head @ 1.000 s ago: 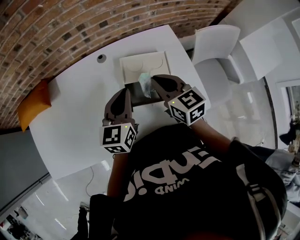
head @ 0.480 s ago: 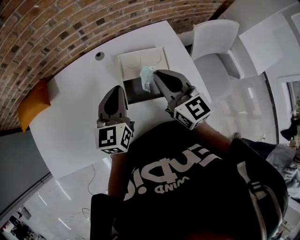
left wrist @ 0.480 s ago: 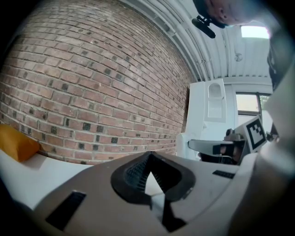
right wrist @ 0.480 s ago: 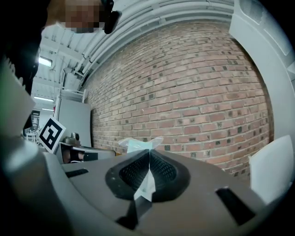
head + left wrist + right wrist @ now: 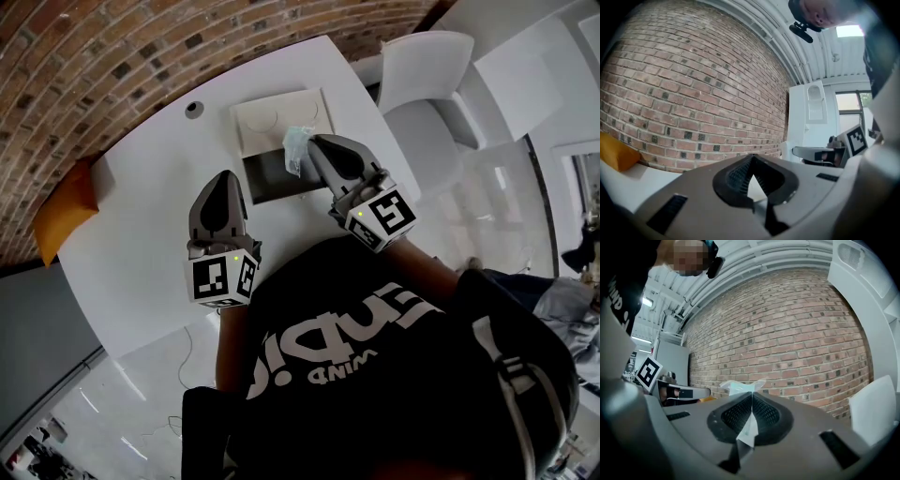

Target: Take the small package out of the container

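On my white table (image 5: pixel 131 234), the dark container (image 5: pixel 265 178) sits near the far edge. My left gripper (image 5: pixel 223 176) hovers beside it, fingers together on nothing. My right gripper (image 5: pixel 314 142) is clamped on the small package (image 5: pixel 297 150), held over the container's far right corner.

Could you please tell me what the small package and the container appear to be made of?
Small package: thin, pale, slightly see-through film, probably plastic. Its edges crumple and flare where the right gripper pinches it.
Container: a dark, matte, shallow tray, possibly plastic or card. It shows too small to tell which.
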